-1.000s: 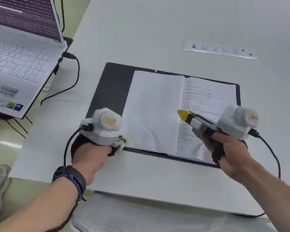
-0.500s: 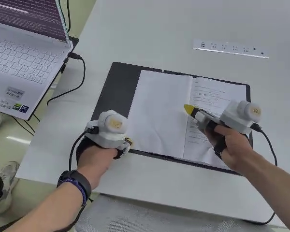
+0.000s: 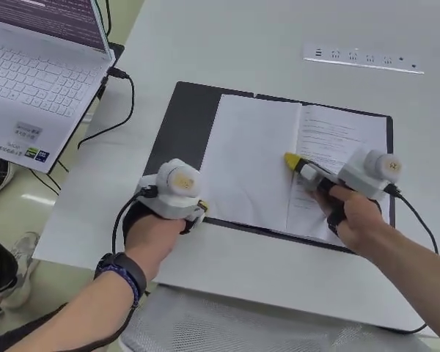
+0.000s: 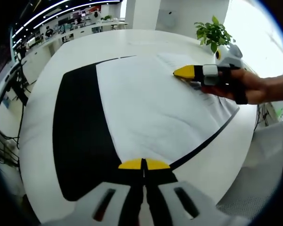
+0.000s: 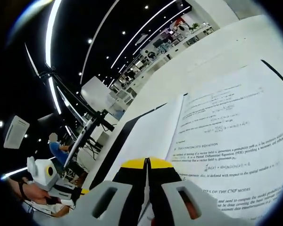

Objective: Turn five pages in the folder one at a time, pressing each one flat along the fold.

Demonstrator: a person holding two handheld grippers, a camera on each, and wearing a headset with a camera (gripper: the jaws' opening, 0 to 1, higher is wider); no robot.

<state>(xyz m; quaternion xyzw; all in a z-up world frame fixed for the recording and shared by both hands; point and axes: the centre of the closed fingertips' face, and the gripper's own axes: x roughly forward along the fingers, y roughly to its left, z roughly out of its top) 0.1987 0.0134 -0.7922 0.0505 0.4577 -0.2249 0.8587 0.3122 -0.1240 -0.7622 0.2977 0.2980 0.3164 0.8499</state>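
The black folder lies open on the white table. A blank white page lies on its left, a printed page on its right. My right gripper is shut, its yellow tips resting on the fold between the two pages; in its own view the tips sit over the fold beside the printed page. My left gripper is shut at the folder's near left edge, its tips over the black cover. The right gripper also shows there on the white page.
A laptop stands at the far left with a black cable running toward the folder. A white power strip lies at the back right. The table's near edge runs just below the folder.
The head view has shifted, so the folder sits a little right and higher in the picture. Both grippers keep about the same places on the folder and stay shut.
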